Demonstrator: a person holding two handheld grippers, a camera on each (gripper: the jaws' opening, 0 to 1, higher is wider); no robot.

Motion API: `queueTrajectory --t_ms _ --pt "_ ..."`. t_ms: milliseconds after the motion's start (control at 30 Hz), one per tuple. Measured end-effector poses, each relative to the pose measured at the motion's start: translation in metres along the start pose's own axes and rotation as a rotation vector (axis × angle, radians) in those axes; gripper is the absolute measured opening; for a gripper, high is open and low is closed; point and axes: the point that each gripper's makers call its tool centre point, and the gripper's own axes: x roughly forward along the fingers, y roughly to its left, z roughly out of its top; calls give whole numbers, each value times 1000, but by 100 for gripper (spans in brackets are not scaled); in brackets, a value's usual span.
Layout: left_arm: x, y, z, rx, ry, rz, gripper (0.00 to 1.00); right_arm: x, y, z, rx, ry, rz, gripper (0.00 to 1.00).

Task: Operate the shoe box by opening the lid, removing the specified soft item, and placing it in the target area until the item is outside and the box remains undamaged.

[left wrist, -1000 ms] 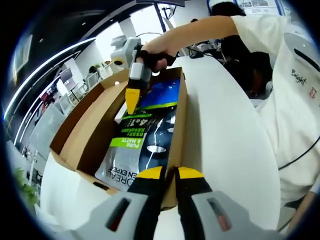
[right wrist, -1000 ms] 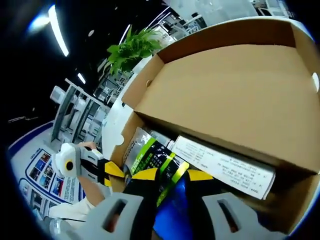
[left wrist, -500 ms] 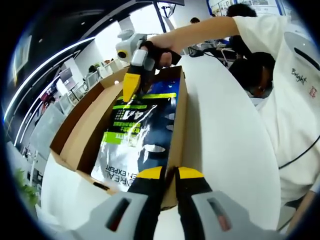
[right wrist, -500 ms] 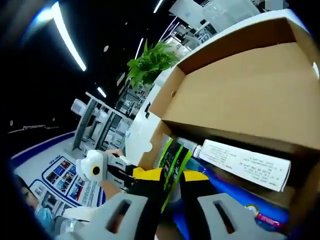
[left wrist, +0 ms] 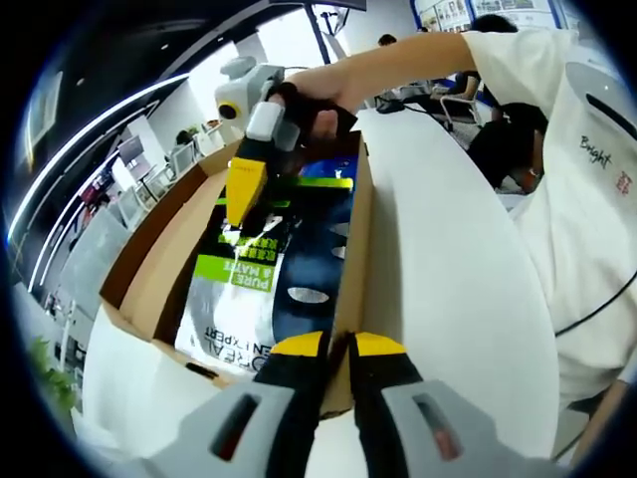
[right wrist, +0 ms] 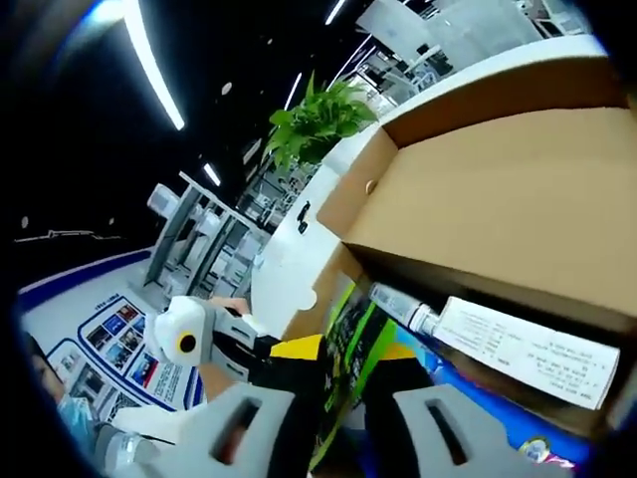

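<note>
Face-mask pouch: soft foil pack, black and silver with lime-green bands and a blue top; printed "PURE & MATTE". It stands tilted inside the open shoe box, lower end down in the box at 7 o'clock, upper end raised toward 12 o'clock.

Right tool: yellow-tipped, held by a hand; its jaws are pressed onto the pouch's upper edge. In the right gripper view the pouch passes edge-on between the yellow tips of the right tool.

Left tool: at 6 o'clock in the left gripper view, jaws pressed together on the box's near right wall, clear of the pouch. It appears at 8 o'clock in the right gripper view.

White tube: printed, lying in the box at 4 o'clock of the pouch, under the cardboard flap.

Table: white, carries the box.

Potted plant: green, beyond the box at 12 o'clock.
</note>
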Motion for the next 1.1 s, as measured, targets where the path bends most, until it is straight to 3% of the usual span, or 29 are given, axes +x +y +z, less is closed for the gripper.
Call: queueTrajectory --t_ms 67,333,533,600,1100 --pt "0 0 0 1 0 0 9 -1 1 2 -25 2 4 5" --pt "0 1 0 10 5 -4 9 -2 7 6 -109 0 2 2" --pt "0 1 -1 12 11 6 10 -3 4 5 -130 -13 0 1" --pt "0 1 -1 15 9 13 10 -4 0 6 -157 -13 -32 1" --pt "0 2 -1 10 6 15 10 -7 15 6 -252 -26 -48 1"
